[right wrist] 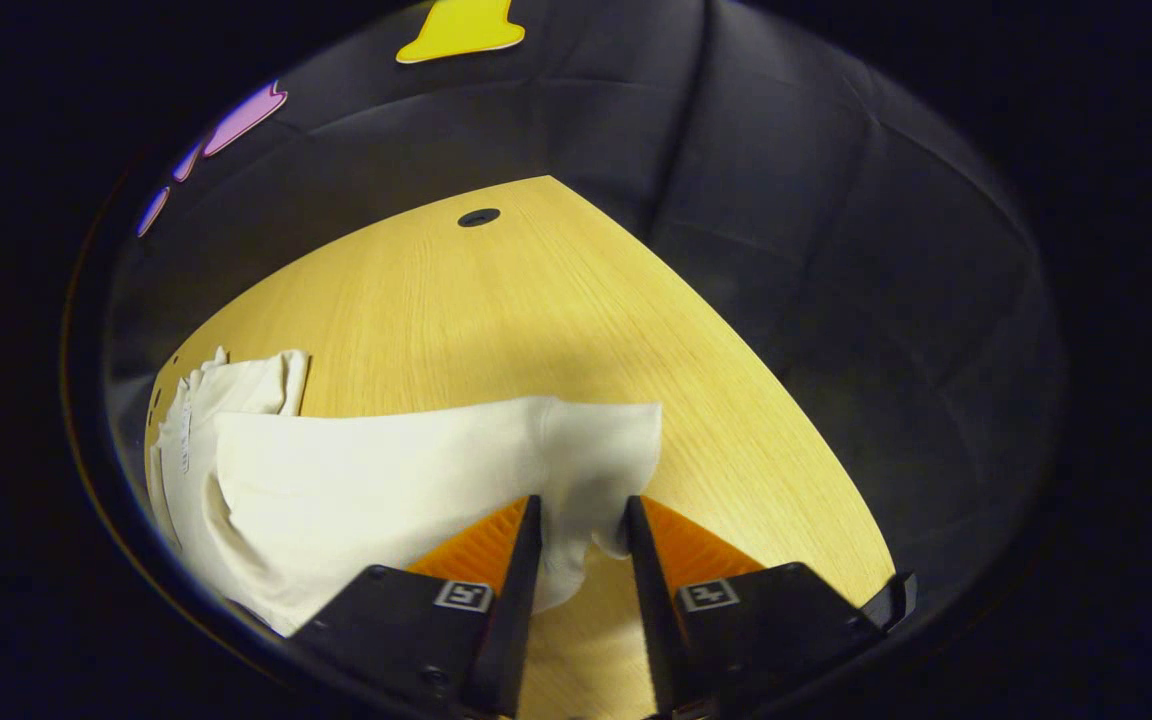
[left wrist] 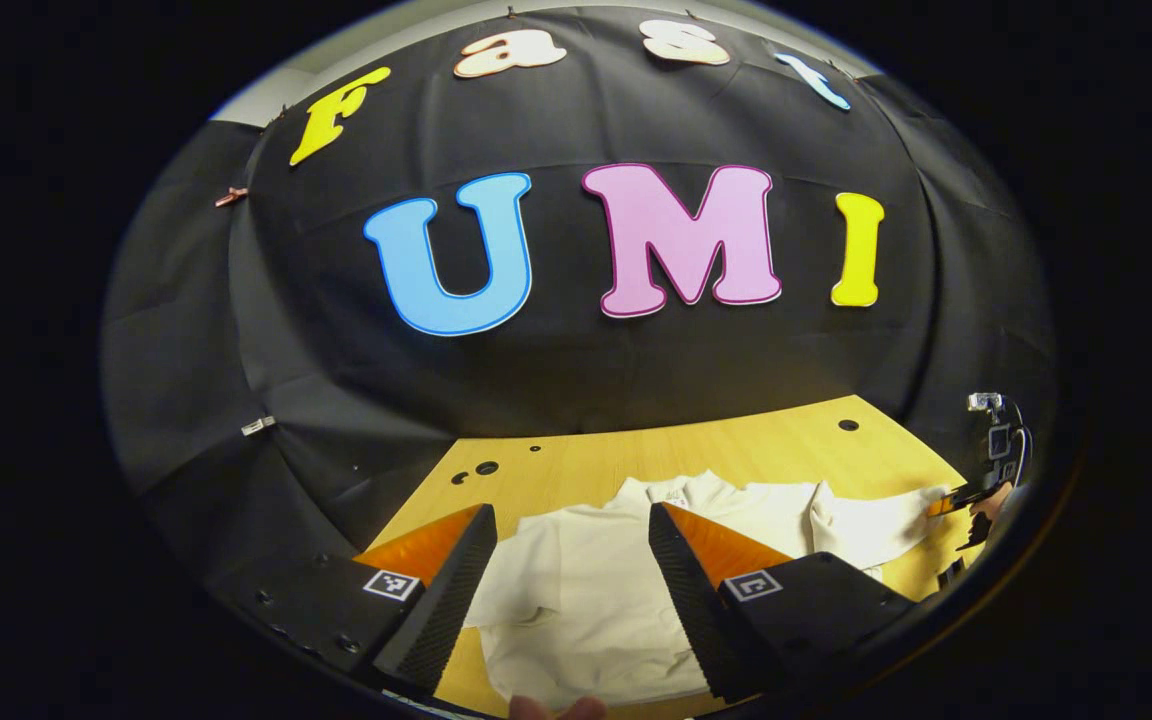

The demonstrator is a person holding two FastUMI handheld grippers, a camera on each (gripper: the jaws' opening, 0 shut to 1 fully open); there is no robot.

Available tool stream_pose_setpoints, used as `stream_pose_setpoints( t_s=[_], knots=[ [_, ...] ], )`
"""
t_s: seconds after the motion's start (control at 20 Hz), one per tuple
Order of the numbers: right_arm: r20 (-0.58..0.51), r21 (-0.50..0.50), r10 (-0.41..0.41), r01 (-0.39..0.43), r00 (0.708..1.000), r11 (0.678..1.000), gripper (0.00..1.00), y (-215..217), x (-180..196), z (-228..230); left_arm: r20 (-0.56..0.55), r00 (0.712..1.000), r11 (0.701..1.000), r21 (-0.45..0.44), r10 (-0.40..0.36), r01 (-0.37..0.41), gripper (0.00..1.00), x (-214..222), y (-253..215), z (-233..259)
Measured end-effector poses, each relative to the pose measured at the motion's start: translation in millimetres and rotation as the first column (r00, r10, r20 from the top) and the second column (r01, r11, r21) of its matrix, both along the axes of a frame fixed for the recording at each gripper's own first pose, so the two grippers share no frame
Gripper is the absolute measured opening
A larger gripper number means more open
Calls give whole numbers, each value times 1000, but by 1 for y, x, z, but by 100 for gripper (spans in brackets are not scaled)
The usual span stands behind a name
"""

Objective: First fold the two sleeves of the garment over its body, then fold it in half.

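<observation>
Left gripper view: wooden table across the lower middle of the frame, black cloth wall above it. White garment lying flat on the table, low in the frame, collar toward the wall. Left gripper at the bottom centre, fingers spread wide apart, holding nothing, hovering over the garment's body. One sleeve stretched out to the right of the frame, its end at the tips of the right gripper, seen small at the far right edge with a hand behind it. A fingertip just visible at the very bottom edge.

Right gripper view: table filling the middle of the frame, a small round hole near its far edge at upper centre. Garment in the lower left, collar part toward the left edge. Sleeve reaching rightward to the centre of the frame, its cuff end hanging down between the two fingers of the right gripper at bottom centre. Fingers narrowed around the cuff, fabric lying against both inner faces, so apparently pinching the sleeve. Sleeve lifted slightly off the table near the tips, casting a shadow on the wood behind it.
</observation>
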State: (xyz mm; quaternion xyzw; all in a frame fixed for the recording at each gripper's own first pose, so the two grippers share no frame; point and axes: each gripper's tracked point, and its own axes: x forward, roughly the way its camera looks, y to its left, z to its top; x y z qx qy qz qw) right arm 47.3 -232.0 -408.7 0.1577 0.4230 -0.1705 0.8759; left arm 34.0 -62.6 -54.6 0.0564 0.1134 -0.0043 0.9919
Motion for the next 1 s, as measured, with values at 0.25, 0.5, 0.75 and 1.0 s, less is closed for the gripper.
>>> stream_pose_setpoints(
  t_s=[0.25, 0.5, 0.75, 1.0],
  knots=[
    [12, 30, -31, 31, 999, 999, 13, 9, 2, 4, 16, 1000, 1000, -19, 17, -16, 95, -4, 14, 2],
    [103, 75, -70, 63, 992, 995, 13, 18, -2, 38, 32, 999, 999, -48, 23, -21, 95, -7, 28, 4],
    [219, 90, -68, 49, 973, 995, 13, 44, 3, 94, 45, 999, 997, -71, 9, -6, 95, -7, 41, 2],
    [314, 50, -47, 33, 948, 998, 13, 82, 0, 144, 66, 998, 997, -76, -25, 30, 95, -7, 53, 2]
  ],
)
